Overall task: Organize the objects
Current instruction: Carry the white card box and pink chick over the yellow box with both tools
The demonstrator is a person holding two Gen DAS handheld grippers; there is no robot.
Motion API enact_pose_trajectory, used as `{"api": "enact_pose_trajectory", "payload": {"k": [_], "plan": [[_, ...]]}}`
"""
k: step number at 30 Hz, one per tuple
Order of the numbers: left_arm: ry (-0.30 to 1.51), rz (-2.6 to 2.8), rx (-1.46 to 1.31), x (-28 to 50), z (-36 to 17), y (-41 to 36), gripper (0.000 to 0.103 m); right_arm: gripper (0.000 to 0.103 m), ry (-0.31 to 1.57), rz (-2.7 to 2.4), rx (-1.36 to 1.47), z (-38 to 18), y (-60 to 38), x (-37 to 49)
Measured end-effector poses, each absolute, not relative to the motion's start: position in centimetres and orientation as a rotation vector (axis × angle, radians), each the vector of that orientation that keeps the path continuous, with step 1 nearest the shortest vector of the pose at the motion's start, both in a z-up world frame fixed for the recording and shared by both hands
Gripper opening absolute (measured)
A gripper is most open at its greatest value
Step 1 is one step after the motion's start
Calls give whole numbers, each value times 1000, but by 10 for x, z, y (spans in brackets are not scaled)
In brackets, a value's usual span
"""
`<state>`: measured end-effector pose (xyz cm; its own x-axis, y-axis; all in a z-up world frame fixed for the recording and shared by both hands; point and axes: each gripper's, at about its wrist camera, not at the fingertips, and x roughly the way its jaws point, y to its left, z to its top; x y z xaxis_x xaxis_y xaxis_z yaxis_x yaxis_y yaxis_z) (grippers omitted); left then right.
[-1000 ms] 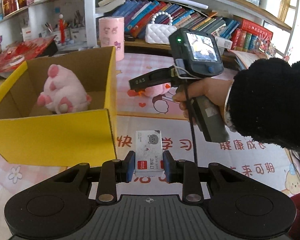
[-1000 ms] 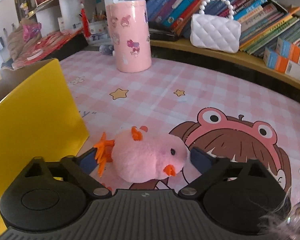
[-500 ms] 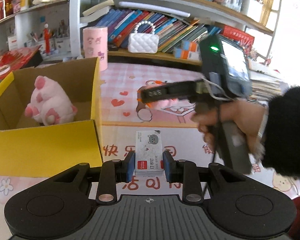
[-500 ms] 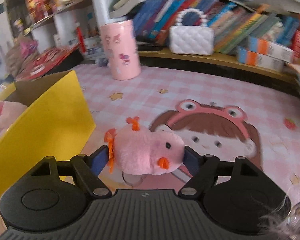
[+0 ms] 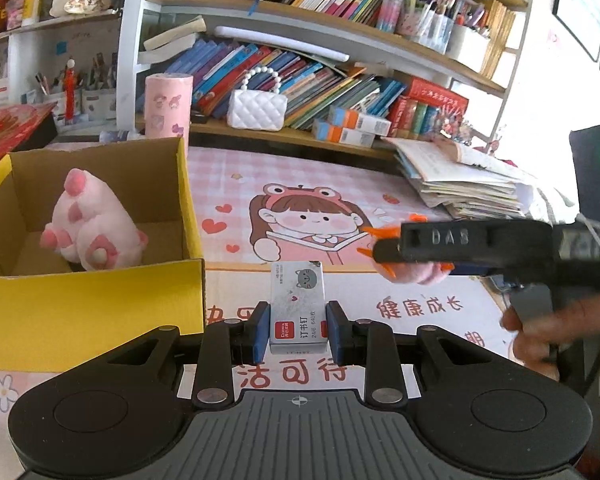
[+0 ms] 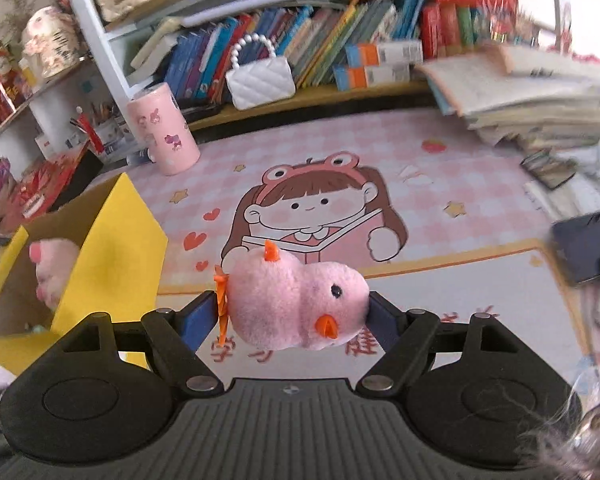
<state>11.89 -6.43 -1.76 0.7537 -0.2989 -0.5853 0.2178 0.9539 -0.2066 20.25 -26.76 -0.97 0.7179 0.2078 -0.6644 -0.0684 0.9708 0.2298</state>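
My left gripper [image 5: 298,330] is shut on a small staple box [image 5: 298,312] with a grey cat print, held just right of the yellow cardboard box [image 5: 92,308]. A pink plush paw toy [image 5: 92,224] lies inside that box. My right gripper [image 6: 292,316] is shut on a pink plush chick [image 6: 296,304] with orange beak and feet, held above the mat. In the left wrist view the right gripper [image 5: 404,256] is at the right with the chick [image 5: 416,272] under it. The yellow box [image 6: 112,248] is at the left in the right wrist view.
A pink cartoon mat [image 5: 308,208] covers the table. A pink cylinder cup [image 5: 168,108] and a white quilted bag [image 5: 256,106] stand at the back by the bookshelf. A stack of books and papers [image 5: 460,184] lies at the right. A dark flat object [image 6: 584,244] lies at the far right.
My right gripper has lifted the chick and pulled back to the right, away from the yellow box. My left gripper still holds the staple box and has risen and drifted right.
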Motion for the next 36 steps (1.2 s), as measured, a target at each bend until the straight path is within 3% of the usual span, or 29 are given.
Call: {"api": "enact_pose_trajectory", "payload": {"k": [36], "plan": [[615, -197, -192, -5, -12, 79, 28, 78, 771, 317, 19, -16, -101, 61]]}}
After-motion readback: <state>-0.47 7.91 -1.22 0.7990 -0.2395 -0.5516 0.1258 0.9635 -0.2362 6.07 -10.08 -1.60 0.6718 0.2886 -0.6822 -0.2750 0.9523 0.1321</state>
